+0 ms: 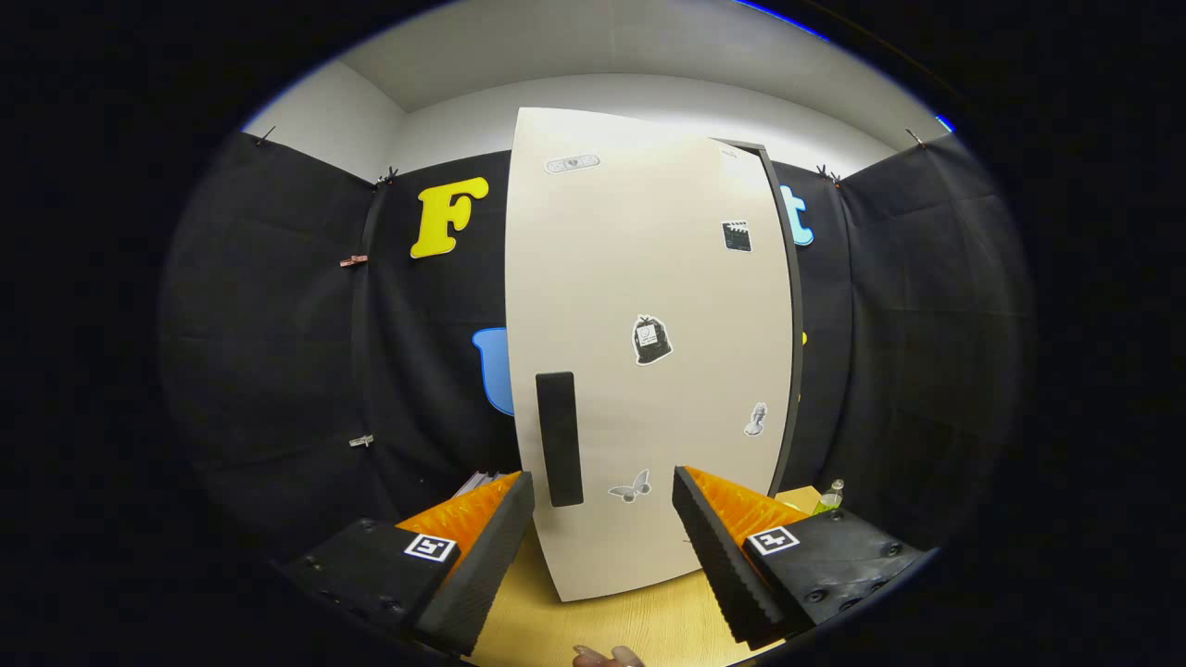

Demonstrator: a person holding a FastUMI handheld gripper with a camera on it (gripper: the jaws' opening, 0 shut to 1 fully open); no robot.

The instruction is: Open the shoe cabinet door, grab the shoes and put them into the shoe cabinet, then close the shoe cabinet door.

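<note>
Clerk: Item one, the largest?

Keeper: The shoe cabinet (778, 306), standing upright on the far part of a light wooden table top (639, 625), against the black cloth booth wall (278, 352). Only a dark edge of its body can be seen, on the right.

Clerk: Item two?

Keeper: The cabinet door (649, 352), pale cream, tall, covering almost the whole front. Whether it sits fully shut or slightly ajar cannot be told.

Clerk: Fittings on it?

Keeper: One black rectangular handle (560, 439), upright, low on the door's left side. Then several small stickers, among them a dark bag-shaped sticker (651, 339) near the middle and a butterfly sticker (631, 486) low down, right of the handle.

Clerk: The tool?

Keeper: The gripper (602, 519), near side, pointed at the lower door. Its two fingers stand wide apart with nothing between them but the view of the door's lower part and the handle's bottom end; they hold nothing and touch nothing.

Clerk: Smaller entries?

Keeper: A small clear bottle (831, 497) on the table, far right, beside the cabinet's foot. A few fingertips of a person's hand (607, 657) at the nearest edge of the table.
</note>
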